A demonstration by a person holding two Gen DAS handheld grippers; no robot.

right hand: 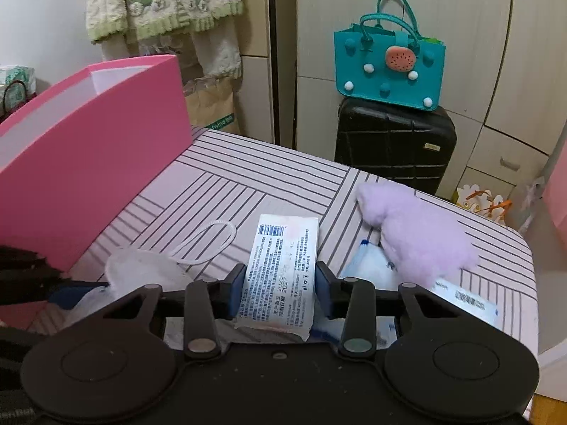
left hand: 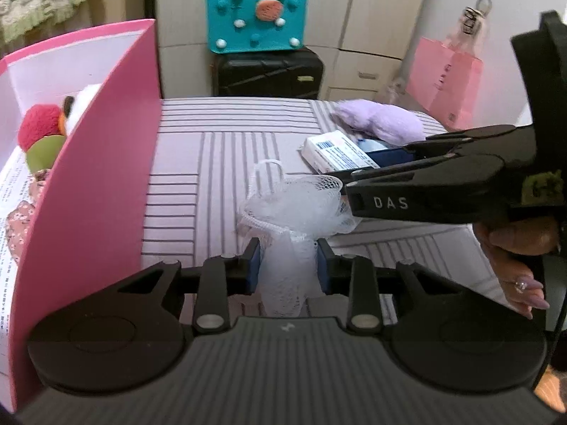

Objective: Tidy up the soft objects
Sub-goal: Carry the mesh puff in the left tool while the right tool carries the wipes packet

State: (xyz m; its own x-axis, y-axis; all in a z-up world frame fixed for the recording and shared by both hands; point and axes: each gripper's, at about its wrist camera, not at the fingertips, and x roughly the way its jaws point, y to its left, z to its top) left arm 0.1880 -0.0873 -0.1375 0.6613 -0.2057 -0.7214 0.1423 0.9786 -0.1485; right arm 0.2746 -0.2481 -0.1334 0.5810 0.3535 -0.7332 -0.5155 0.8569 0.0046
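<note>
My left gripper (left hand: 288,258) is shut on the lower part of a white mesh bath puff (left hand: 294,205), whose cord loop (left hand: 265,170) sticks up behind it. The puff (right hand: 141,269) also shows low left in the right wrist view. My right gripper (right hand: 280,283) has a white printed packet (right hand: 280,276) between its blue pads, and both pads touch the packet's long edges. From the left wrist view, the right gripper (left hand: 358,168) reaches in from the right over that packet (left hand: 333,152). A purple plush (right hand: 421,230) lies at the far right of the striped table.
A tall pink box (left hand: 95,163) stands on the left of the table (left hand: 219,148), with a red plush (left hand: 39,124) and other soft items inside. More packets (right hand: 368,269) lie beside the purple plush. Beyond the table are a black suitcase (right hand: 393,141), a teal bag (right hand: 386,67) and a pink paper bag (left hand: 446,78).
</note>
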